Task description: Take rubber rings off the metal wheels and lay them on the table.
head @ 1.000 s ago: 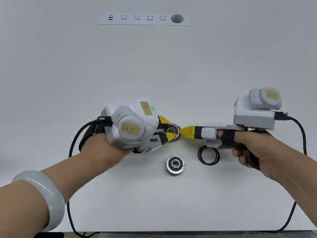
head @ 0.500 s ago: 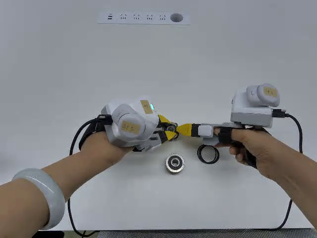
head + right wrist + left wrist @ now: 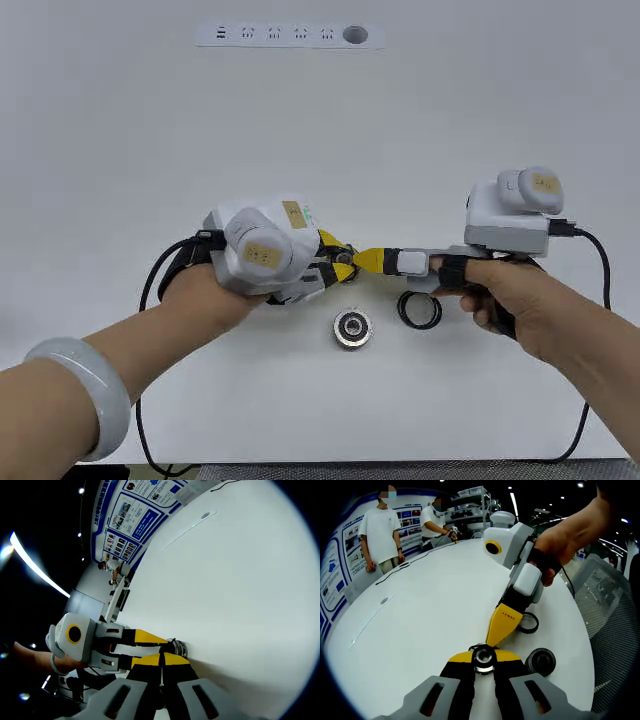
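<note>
Wheel (image 3: 484, 658) in left tongs (image 3: 344, 263); rings (image 3: 401, 311) on table (image 3: 300, 150)

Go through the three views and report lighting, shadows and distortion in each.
Head view: even bright light, white table nearly washed out, faint soft shadow under the loose wheel, no visible warp. Left gripper view: fisheye bends the table edge, clamped wheel sharp, ceiling lights glare. Right gripper view: rolled sideways, table blown white, a ceiling strip light flares.

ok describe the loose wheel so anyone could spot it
On the white table, look nearer than where the left gripper meets the right gripper. The loose wheel lies flat by itself, thick and shiny, unlike the thin black rings to its right or the held wheel in the left jaws.
</note>
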Available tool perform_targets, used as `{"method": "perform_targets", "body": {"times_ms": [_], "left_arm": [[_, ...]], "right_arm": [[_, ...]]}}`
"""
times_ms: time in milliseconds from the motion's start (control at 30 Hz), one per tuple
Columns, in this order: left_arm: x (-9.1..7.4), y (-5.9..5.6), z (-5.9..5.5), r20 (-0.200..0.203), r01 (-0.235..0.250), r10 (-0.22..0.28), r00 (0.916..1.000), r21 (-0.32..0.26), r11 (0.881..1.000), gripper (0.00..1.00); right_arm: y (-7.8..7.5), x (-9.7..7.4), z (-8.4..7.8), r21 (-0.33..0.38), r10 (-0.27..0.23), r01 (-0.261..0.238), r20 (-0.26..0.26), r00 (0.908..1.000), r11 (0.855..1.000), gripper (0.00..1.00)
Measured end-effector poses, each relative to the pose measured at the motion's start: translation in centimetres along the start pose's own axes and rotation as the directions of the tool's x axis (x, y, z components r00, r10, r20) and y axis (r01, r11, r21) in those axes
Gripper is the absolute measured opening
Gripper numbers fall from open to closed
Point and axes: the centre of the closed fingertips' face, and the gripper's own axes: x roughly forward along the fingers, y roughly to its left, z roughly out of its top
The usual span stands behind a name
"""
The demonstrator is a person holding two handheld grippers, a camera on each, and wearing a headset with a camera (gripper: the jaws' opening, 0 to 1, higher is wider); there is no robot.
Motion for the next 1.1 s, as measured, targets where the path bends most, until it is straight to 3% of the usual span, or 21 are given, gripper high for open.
{"method": "perform_targets", "body": {"times_ms": [433, 800, 967, 1100], "left_arm": [[-0.04, -0.05, 0.07, 0.001, 0.004, -0.004, 1.0, 0.004, 1.0, 0.13], [-0.01, -0.1, 0.15, -0.004, 0.007, -0.007, 1.0, 0.024, 1.0, 0.14], [-0.4, 0.1, 0.72, 0.025, -0.002, 0.001, 0.9997, 0.019, 1.0, 0.19], [-0.9, 0.31, 0.64, 0.023, -0.01, 0.009, 0.9997, 0.032, 0.999, 0.21]], "right_arm": [[0.42, -0.18, -0.09, 0.018, 0.031, -0.031, -0.002, 0.9995, 0.999, 0.01], [-0.43, -0.02, -0.07, 0.023, -0.005, 0.005, 0.011, 0.9999, 1.0, 0.01], [-0.55, -0.09, -0.02, 0.021, -0.013, 0.013, 0.016, 0.9998, 1.0, 0.01], [-0.38, -0.11, 0.0, 0.017, -0.01, 0.009, 0.016, 0.9998, 1.0, 0.01]]}}
